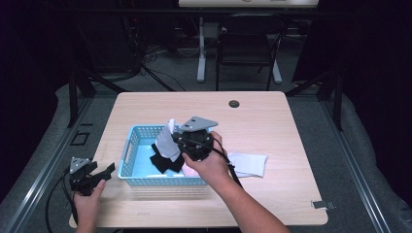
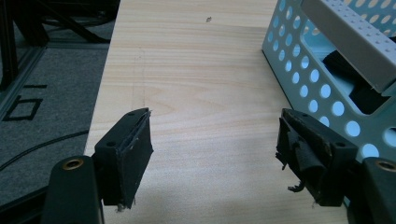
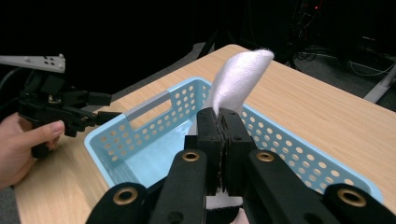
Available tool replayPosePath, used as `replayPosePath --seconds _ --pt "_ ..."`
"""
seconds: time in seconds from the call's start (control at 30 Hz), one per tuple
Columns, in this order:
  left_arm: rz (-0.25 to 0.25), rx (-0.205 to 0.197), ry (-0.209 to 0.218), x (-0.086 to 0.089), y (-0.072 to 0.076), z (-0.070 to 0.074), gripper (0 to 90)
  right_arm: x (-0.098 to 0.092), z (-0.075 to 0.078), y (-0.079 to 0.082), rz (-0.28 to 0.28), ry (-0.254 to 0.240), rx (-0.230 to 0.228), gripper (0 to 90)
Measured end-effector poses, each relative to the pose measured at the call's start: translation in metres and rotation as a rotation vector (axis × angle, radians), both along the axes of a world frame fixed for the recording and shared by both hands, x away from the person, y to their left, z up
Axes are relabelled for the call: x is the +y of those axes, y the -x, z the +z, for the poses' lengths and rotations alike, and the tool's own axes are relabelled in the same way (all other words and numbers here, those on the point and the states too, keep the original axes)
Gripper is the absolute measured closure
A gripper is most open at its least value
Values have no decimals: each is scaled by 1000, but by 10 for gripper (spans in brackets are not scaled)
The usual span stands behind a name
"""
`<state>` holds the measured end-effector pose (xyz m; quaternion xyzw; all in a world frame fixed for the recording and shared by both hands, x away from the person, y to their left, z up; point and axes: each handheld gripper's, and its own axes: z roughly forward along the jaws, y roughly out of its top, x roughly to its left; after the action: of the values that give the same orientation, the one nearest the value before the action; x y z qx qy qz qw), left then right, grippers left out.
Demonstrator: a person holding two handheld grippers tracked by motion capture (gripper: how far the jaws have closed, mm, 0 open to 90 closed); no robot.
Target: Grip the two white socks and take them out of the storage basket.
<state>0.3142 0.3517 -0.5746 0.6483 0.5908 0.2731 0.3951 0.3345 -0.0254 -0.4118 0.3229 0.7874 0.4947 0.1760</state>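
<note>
A light blue perforated basket stands on the wooden table and holds dark clothes. My right gripper hangs over the basket, shut on a white sock. In the right gripper view the white sock sticks up past the closed jaws of my right gripper, above the basket. My left gripper rests at the table's left front, open and empty, just left of the basket. In the left gripper view my left gripper has bare table between its jaws, the basket beside the right one.
Folded white cloth lies on the table right of the basket. A small round grommet sits near the table's far edge. Beyond the table stand a dark chair and cables on the floor. The left hand and left gripper appear in the right gripper view.
</note>
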Motion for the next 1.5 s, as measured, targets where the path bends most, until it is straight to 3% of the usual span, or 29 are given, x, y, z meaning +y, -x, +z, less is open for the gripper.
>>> replayPosePath --seconds 0.43,0.8,1.07,1.33,1.5 --pt "1 -1 -1 0 0 0 264 -53 25 12 -62 -43 -15 886" --pt "2 3 -1 0 0 0 264 -89 33 17 -138 -20 -27 885" --pt "0 -1 0 0 0 -1 264 -116 24 21 -203 -1 -12 886" --pt "0 5 -6 0 0 0 264 -131 15 24 -247 3 -1 885" --pt "-1 5 -6 0 0 0 264 -142 -4 24 -286 1 33 885"
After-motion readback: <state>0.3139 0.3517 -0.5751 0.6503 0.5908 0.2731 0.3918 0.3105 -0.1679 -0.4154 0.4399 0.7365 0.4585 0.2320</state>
